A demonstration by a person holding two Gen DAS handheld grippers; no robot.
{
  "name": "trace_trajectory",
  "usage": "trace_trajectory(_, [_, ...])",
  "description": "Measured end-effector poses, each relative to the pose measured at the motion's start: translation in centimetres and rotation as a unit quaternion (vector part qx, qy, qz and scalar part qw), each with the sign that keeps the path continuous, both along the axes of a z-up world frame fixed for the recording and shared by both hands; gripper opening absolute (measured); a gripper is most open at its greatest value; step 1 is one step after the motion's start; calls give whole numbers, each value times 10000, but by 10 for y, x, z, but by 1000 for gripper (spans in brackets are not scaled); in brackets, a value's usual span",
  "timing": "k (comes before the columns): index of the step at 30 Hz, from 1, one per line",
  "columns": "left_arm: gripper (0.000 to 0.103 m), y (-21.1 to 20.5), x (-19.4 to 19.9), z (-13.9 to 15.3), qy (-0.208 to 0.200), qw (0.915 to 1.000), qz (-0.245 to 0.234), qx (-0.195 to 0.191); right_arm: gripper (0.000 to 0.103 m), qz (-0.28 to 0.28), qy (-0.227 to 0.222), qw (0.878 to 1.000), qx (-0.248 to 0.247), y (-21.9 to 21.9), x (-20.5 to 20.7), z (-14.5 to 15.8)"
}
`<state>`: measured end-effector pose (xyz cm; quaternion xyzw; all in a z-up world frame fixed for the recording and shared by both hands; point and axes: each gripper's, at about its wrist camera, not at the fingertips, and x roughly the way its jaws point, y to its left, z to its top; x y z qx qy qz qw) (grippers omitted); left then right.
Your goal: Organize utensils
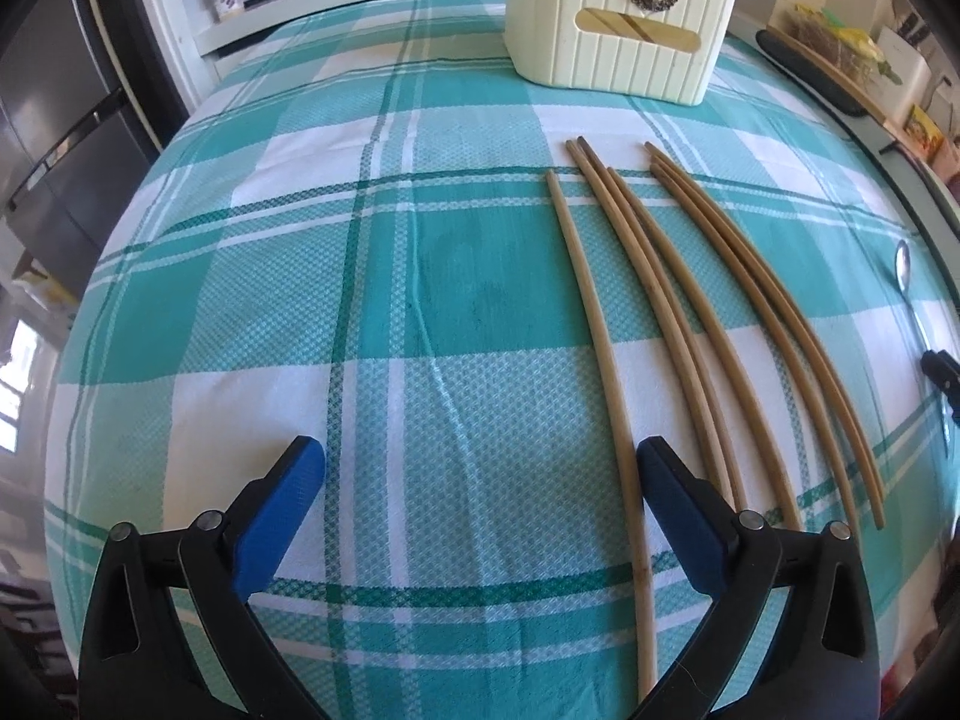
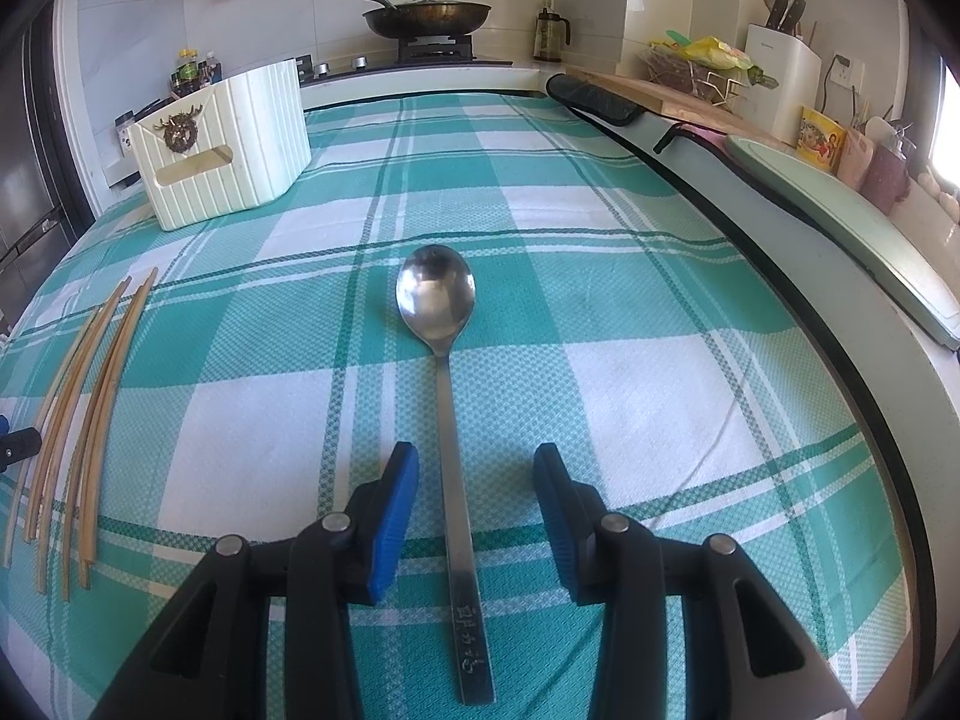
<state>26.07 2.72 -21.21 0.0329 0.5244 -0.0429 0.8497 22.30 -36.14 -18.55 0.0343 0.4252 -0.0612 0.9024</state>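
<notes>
Left wrist view: my left gripper (image 1: 480, 480) hangs over the teal-and-white checked cloth (image 1: 300, 300), jaws spread as wide as they go, nothing btwn them but bare cloth. Landmark = the cream ribbed holder box (image 1: 618, 24) at the far end of the cloth. Chopsticks (image 1: 690, 312) lie loose on the cloth on the near side of that box, well apart from it, fanned side by side; the nearest one runs just inside my right-hand pad and passes under it, not gripped. Two more sticks show thru the box's handle slot.

Right wrist view: my right gripper (image 2: 474, 480) is partly spread, pads either side of the metal spoon (image 2: 441, 324) w/ a gap on each side, so not clamped. Spoon lies flat, bowl up, bowl end pointing away from me, handle btwn the pads. It sits right of the box (image 2: 228, 144) and nearer to me, well apart from it. Chopsticks (image 2: 90, 396) lie on the near side of the box, at the left edge of this view.
</notes>
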Motion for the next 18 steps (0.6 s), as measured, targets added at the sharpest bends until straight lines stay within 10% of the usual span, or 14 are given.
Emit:
trace_trajectory(9, [103, 4, 11, 1, 885, 9956, -262, 186, 41, 238, 225, 9994, 63, -3, 2, 3])
trace_trajectory(11, [103, 3, 17, 1, 1052, 9935, -348, 251, 55, 412, 443, 9979, 249, -7, 5, 4])
trace_trajectory(18, [100, -6, 52, 1, 1044, 9923, -630, 235, 60, 701, 684, 9952, 55, -1, 33, 3])
